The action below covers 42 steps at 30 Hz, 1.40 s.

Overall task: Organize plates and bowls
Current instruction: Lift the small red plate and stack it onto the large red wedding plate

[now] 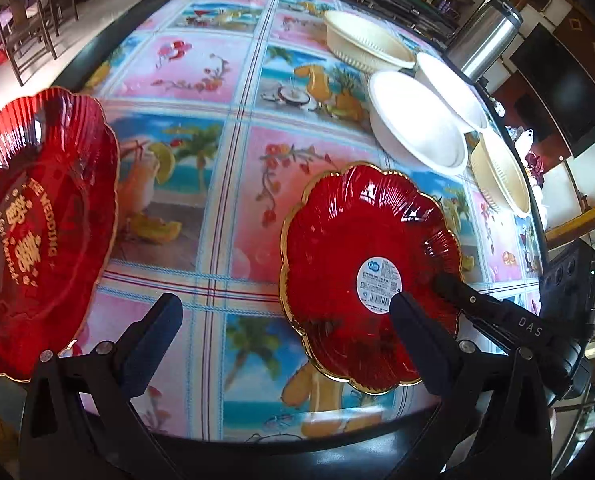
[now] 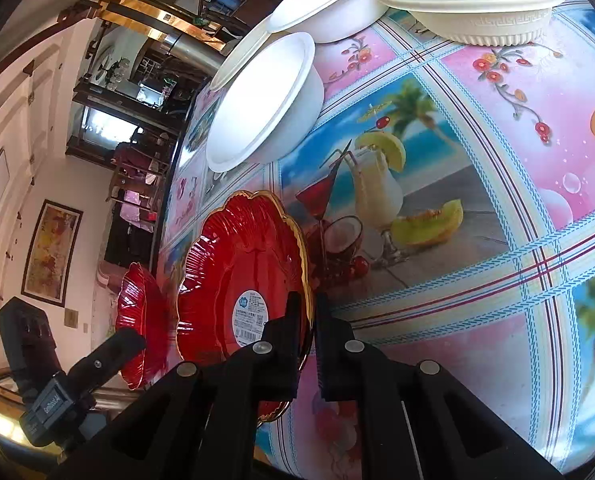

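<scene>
Near the table's (image 1: 233, 184) front edge, the right gripper (image 2: 305, 316) pinches the gold rim of a red plate (image 2: 233, 276), tilted. The left gripper (image 1: 285, 320) is spread wide, holding nothing, between it and a 2nd red plate (image 1: 37, 224). 4 bowls (image 1: 417, 120) cluster near the right edge.

A restaurant dining hall: printed tablecloth (image 1: 225, 184), wooden chairs (image 1: 25, 36), wedding plate (image 1: 37, 224).
</scene>
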{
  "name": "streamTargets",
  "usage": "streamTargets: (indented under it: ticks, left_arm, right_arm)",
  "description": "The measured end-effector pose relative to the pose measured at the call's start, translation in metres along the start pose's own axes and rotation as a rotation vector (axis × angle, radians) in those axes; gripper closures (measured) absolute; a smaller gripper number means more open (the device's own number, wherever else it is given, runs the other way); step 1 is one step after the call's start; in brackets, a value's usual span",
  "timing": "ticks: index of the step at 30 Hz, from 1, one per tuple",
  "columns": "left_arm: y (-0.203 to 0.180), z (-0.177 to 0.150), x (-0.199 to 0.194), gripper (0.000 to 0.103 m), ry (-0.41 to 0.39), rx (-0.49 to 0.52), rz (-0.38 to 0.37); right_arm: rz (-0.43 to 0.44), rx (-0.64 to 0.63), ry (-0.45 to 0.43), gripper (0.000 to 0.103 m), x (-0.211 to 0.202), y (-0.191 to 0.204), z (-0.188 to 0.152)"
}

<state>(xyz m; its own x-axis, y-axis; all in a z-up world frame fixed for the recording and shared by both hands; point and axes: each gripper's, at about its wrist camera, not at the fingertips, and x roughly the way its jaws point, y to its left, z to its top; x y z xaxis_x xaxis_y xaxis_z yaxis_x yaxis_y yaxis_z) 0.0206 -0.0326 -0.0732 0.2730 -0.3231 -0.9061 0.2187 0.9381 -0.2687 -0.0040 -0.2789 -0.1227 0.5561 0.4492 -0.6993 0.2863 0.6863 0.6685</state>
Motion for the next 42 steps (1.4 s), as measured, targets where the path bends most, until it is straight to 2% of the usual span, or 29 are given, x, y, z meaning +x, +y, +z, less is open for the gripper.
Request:
streamTargets:
  ticks: [3,5,8,10,11,13,15,17,19,23,25,42]
  left_arm:
    - [0.0,-0.002,0.01,0.0,0.019,-0.016,-0.008]
    - [0.0,-0.002,0.013,0.004,0.017,-0.023,-0.022]
    - [0.002,-0.003,0.014,0.02,-0.004,-0.014,0.016]
    - [-0.001,-0.005,0.015,0.039,-0.012,0.005,0.044]
    - [0.0,-0.004,0.017,0.043,-0.02,0.012,0.055]
    - [-0.001,-0.004,0.015,0.061,-0.047,0.02,0.07]
    - [0.0,-0.003,0.016,0.07,-0.065,0.028,0.085]
    - [-0.001,-0.005,0.014,0.071,-0.09,0.039,0.092]
    - [-0.005,-0.008,0.012,0.082,-0.119,0.056,0.09]
    - [-0.016,-0.012,0.012,0.086,-0.162,0.105,0.13]
    - [-0.017,-0.015,0.011,0.091,-0.174,0.114,0.126]
    - [-0.022,-0.023,0.006,0.091,-0.24,0.156,0.141]
  right_arm:
    - [0.013,0.005,0.0,0.096,0.001,-0.001,-0.001]
    - [0.017,0.006,0.002,0.096,-0.001,-0.005,0.001]
    - [0.021,0.007,0.009,0.096,-0.004,-0.01,0.002]
    - [0.025,0.01,0.01,0.096,-0.004,-0.011,0.002]
    - [0.028,0.011,0.012,0.096,-0.005,-0.014,0.002]
    - [0.032,0.014,0.01,0.096,-0.004,-0.014,0.002]
    - [0.032,0.012,0.01,0.096,-0.004,-0.013,0.002]
    - [0.035,0.014,0.01,0.097,-0.003,-0.015,0.002]
    - [0.037,0.017,0.011,0.097,-0.003,-0.015,0.001]
    - [0.031,0.011,0.002,0.097,-0.004,-0.016,-0.001]
    - [0.029,0.009,-0.004,0.097,-0.003,-0.015,-0.001]
    - [0.041,0.014,-0.028,0.099,-0.004,-0.019,-0.004]
